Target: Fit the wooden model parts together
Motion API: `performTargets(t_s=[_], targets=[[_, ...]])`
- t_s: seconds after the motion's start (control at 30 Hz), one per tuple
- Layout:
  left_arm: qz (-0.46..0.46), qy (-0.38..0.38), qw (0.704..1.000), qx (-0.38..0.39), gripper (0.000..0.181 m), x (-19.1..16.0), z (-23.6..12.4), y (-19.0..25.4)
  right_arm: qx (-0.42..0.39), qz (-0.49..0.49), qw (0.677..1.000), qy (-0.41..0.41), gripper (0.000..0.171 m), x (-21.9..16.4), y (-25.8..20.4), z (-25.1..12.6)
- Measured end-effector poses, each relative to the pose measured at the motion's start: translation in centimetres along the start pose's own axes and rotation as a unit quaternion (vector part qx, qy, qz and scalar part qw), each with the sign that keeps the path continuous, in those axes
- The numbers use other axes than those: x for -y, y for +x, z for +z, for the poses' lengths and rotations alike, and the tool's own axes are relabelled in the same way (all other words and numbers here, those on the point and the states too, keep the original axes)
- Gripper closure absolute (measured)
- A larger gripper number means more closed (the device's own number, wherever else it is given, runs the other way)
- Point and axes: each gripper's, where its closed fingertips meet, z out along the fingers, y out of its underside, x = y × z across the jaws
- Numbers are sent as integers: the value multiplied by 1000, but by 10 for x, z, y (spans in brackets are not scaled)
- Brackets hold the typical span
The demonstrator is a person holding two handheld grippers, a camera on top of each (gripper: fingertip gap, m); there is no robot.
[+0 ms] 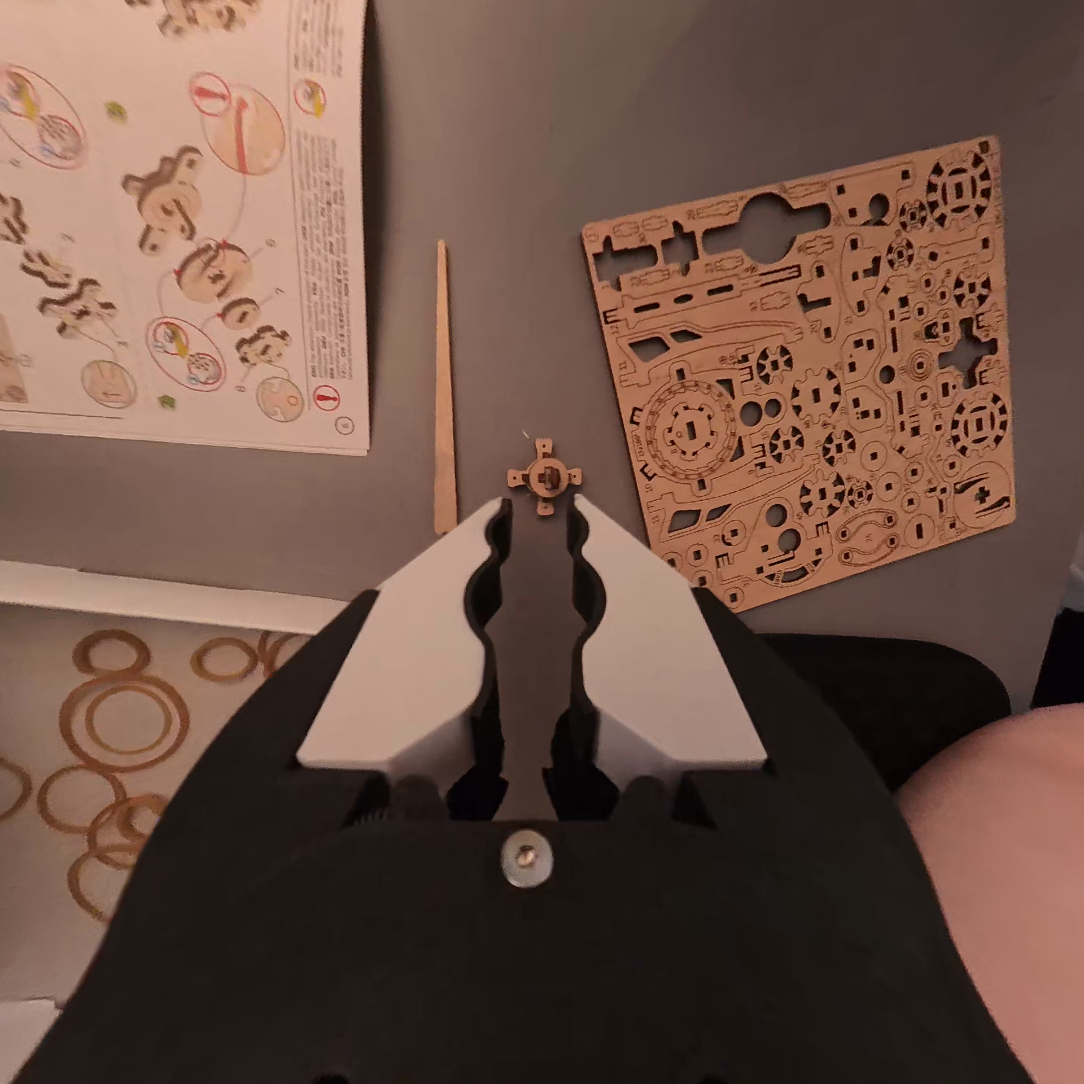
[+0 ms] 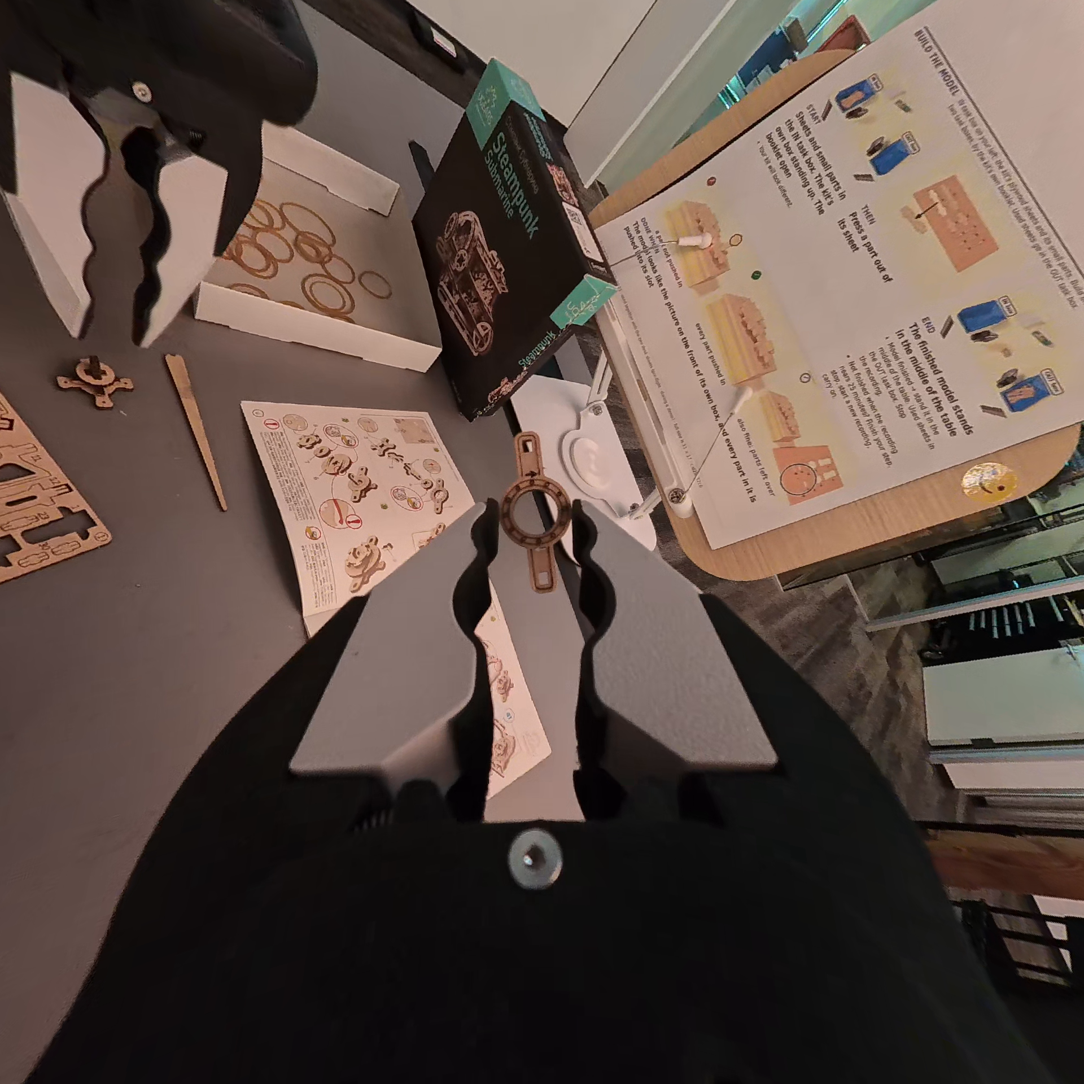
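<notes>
A small cross-shaped wooden assembly (image 1: 544,476) lies on the grey table (image 1: 516,176). My left gripper (image 1: 541,504) is open and empty, its tips just short of the assembly on either side. The right wrist view shows that gripper (image 2: 112,333) hovering over the assembly (image 2: 94,381). My right gripper (image 2: 531,509) is shut on a flat wooden ring part (image 2: 534,513) with two slotted arms, held upright in the air above the table's edge. A laser-cut wooden parts sheet (image 1: 803,375) lies to the right of the assembly.
A thin wooden stick (image 1: 444,387) lies left of the assembly. An open instruction booklet (image 1: 176,223) and a white tray of rubber bands (image 2: 317,275) lie nearby. A black kit box (image 2: 504,246) stands at the table's edge, beside a propped instruction board (image 2: 850,293). The tips of one gripper are about 25 cm away from the tips of the other.
</notes>
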Motion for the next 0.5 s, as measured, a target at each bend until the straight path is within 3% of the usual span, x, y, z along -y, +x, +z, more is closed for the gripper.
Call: performTargets(t_s=[0.5], targets=[[11,-52,998,-16,177,1,18,5,9,-1,1000,-3,147,-2,-3,2]])
